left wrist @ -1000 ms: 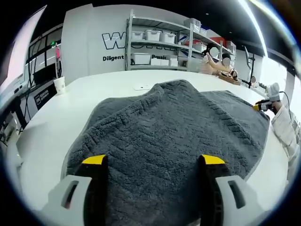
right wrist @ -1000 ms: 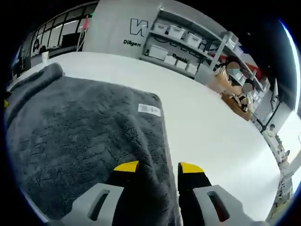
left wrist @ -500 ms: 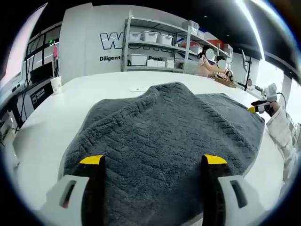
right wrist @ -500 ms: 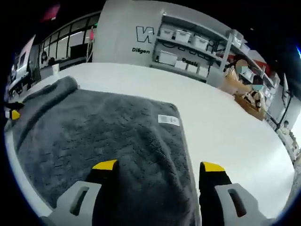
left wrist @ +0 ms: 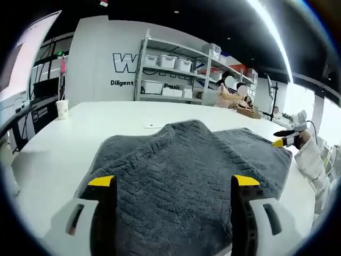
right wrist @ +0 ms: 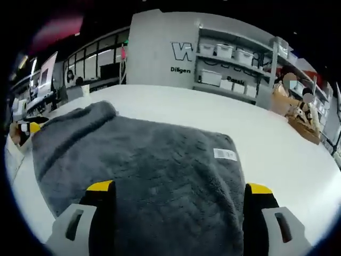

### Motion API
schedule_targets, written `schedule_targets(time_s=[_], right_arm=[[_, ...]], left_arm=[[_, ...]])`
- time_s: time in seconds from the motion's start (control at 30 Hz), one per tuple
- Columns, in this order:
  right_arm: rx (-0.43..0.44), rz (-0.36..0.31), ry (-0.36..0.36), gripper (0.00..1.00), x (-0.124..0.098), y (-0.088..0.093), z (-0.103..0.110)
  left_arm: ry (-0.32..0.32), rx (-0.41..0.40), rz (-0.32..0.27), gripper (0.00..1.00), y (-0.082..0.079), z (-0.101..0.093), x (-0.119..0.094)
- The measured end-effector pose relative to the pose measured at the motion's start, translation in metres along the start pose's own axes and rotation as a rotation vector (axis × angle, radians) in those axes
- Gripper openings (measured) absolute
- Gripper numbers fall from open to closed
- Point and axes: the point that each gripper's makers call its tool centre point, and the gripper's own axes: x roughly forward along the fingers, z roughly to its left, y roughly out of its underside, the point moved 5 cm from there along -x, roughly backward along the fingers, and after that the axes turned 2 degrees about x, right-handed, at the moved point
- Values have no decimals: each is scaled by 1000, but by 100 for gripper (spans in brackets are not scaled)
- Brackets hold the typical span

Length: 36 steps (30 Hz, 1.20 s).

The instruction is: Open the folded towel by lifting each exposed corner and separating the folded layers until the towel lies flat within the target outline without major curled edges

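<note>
The right hand-held gripper (right wrist: 180, 193) has let go of the towel (right wrist: 154, 160) and spread wide; the left hand-held gripper (left wrist: 170, 185) stays spread; a ridge remains near the desk's (left wrist: 69, 133) far edge

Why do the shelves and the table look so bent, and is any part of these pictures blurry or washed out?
Fisheye lenses bow things: in the left gripper view the shelving leans and the table curves. That view has a bright ceiling light strip and glare at its right edge. In the right gripper view the towel is fairly sharp, while the upper left corner is a soft reddish smear.
</note>
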Motion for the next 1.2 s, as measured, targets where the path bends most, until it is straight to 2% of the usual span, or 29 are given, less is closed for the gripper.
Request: schedule_targets(time_s=[0.07,0.17,0.23,0.27,0.37,0.5,0.63,0.73,0.9,1.03,1.1,1.2], right_arm=[[-6,-8,-67,99,2,-2,13],[-20,-33,-101,99,3,-8,23],[-63,-34,-133,100,3,-10,32],[-105,-14,-160,100,4,-8,37],[-121,-1,-171,100,6,-7,45],[-121,-22,-204,100,6,-11,54],[-96,-37,-228,100,6,-13,58],[-97,-41,-221,100,4,-14,55],[-77,-59,-225,100,2,-16,55],[-69,-66,-229,100,2,-17,56],[-63,-70,-229,100,1,-17,56],[-59,-71,-226,100,1,-17,55]], left_arm=[[-14,-7,-6,86,-4,5,0],[-42,2,-21,83,-14,11,-1],[-49,9,-29,82,-23,16,-2],[-54,12,-29,81,-27,19,-2],[-102,36,-34,79,-43,34,1],[-146,45,-31,75,-59,55,10],[-180,48,-24,69,-67,73,24],[-172,64,9,67,-68,81,37],[-196,54,-23,60,-71,98,56],[-189,49,-12,55,-63,104,67],[-226,79,37,51,-52,114,76],[-241,78,55,42,-42,121,82]])
